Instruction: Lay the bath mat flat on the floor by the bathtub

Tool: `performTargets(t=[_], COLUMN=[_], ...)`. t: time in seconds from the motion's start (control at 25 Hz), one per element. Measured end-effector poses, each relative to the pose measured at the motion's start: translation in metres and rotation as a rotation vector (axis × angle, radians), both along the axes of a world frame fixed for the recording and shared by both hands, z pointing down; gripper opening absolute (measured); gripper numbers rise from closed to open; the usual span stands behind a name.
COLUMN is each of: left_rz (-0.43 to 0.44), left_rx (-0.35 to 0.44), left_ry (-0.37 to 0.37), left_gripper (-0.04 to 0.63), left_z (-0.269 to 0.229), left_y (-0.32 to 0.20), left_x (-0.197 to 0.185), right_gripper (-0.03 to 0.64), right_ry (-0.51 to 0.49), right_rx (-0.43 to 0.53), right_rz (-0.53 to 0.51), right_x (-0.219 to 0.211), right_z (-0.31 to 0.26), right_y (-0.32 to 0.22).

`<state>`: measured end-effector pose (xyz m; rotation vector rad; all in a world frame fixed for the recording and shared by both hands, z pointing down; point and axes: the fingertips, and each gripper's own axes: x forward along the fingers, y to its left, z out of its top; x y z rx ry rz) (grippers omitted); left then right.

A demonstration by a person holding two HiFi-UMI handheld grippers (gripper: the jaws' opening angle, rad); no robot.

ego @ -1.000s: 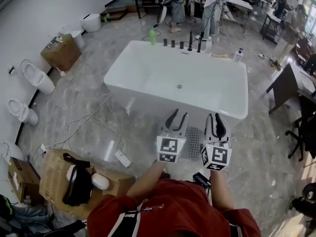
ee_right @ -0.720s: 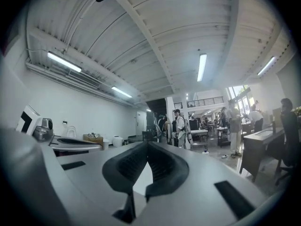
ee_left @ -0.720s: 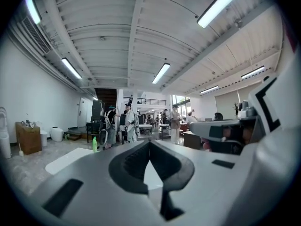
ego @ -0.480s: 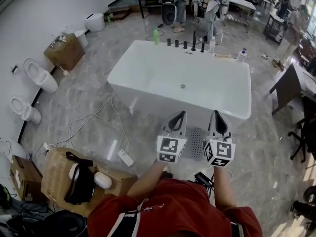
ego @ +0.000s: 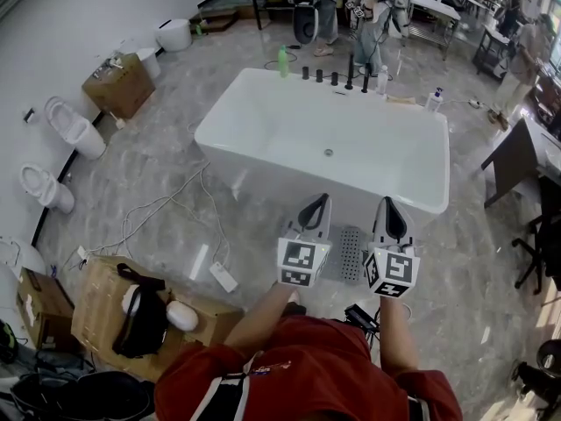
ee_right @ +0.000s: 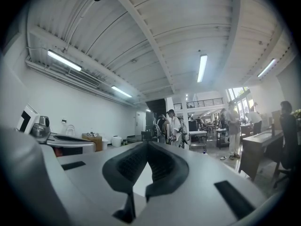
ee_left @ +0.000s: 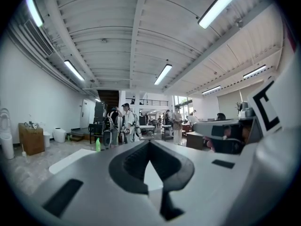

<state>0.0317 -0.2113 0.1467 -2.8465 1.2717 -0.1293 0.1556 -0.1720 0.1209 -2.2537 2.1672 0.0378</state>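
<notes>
Left gripper (ego: 321, 200) and right gripper (ego: 388, 203) are raised before us, fingers pressed together and empty; a second ago they were spread. Beyond them the bath mat (ego: 349, 254) lies flat on the floor beside the bathtub (ego: 254, 178). We judge the laying done.

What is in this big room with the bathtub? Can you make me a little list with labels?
bathtub: white, empty, in the middle of the floor
grey mat: on the floor right next to the bathtub, seen between the two grippers
left hand-held gripper: held up, jaws shut, holding nothing
right hand-held gripper: held up, jaws shut, holding nothing
green bottle: at the bathtub's far edge
toilets: two, by the left wall
</notes>
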Motion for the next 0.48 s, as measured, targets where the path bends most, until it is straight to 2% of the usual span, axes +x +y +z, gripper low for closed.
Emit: performTargets(t=[0.48], left_rz=[-0.001], left_rx=[0.01], left_ry=[0.012], left_gripper=[0.014], left_z=[-0.0024], left_y=[0.0023], left_x=[0.0014], right_gripper=[0.011], right_ry=[0.002], right_rx=[-0.006], right_rz=[-0.011], right_x=[-0.0074], right_z=[0.0037], right_y=[-0.006])
